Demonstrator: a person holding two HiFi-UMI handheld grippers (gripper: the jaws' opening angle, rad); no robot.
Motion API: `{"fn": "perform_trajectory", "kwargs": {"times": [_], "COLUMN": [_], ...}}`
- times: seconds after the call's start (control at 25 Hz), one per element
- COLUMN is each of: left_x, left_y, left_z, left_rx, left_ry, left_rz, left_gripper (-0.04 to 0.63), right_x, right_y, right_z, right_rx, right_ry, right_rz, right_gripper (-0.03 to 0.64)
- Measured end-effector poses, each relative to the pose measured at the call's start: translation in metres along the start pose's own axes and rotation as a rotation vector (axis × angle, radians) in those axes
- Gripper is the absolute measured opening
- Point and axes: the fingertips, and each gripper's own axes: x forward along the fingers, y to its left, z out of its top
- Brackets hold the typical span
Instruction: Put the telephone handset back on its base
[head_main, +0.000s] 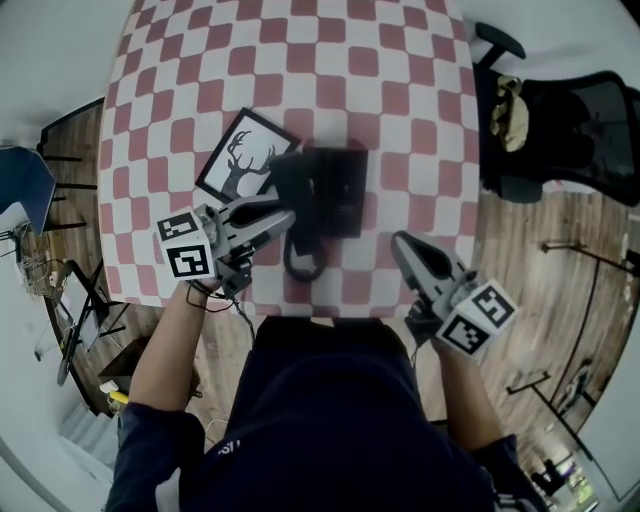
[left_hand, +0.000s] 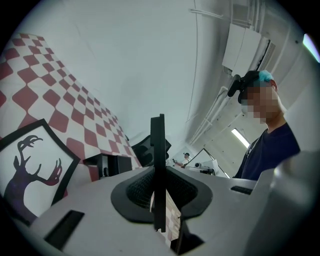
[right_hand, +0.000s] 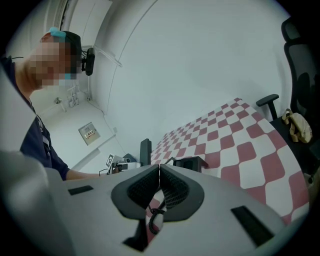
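Handset (head_main: 293, 180) clenched in left gripper (head_main: 285, 218) — long axis running near-to-far, beside base (head_main: 342, 190), right gripper (head_main: 402, 243) closed, empty

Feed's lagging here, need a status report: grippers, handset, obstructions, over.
Left gripper shut on handset, held upright beside base, not seated. Right gripper shut, empty. Picture frame lies left of base.

tablecloth (head_main: 300, 40): red-and-white checks. telephone handset (head_main: 294, 180), base (head_main: 342, 190), coiled cord (head_main: 305, 265): black. framed picture (head_main: 240, 155): black frame, white ground, dark stag silhouette (purplish up close). left gripper (head_main: 288, 215), right gripper (head_main: 400, 242): grey, black-and-white marker cubes.
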Motion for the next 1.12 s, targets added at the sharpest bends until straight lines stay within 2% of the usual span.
{"fn": "perform_trajectory", "kwargs": {"times": [0.52, 1.12], "left_x": [0.025, 0.037], "left_y": [0.056, 0.092], "left_z": [-0.033, -0.056], "left_rx": [-0.045, -0.104], "left_ry": [0.146, 0.181], "left_rz": [-0.01, 0.003], "left_gripper": [0.091, 0.091], "right_x": [0.004, 0.005], "right_y": [-0.021, -0.032], "right_z": [-0.015, -0.028], "right_rx": [0.029, 0.056], "right_ry": [0.049, 0.079], "right_rz": [-0.034, -0.058], "right_gripper": [0.017, 0.017]}}
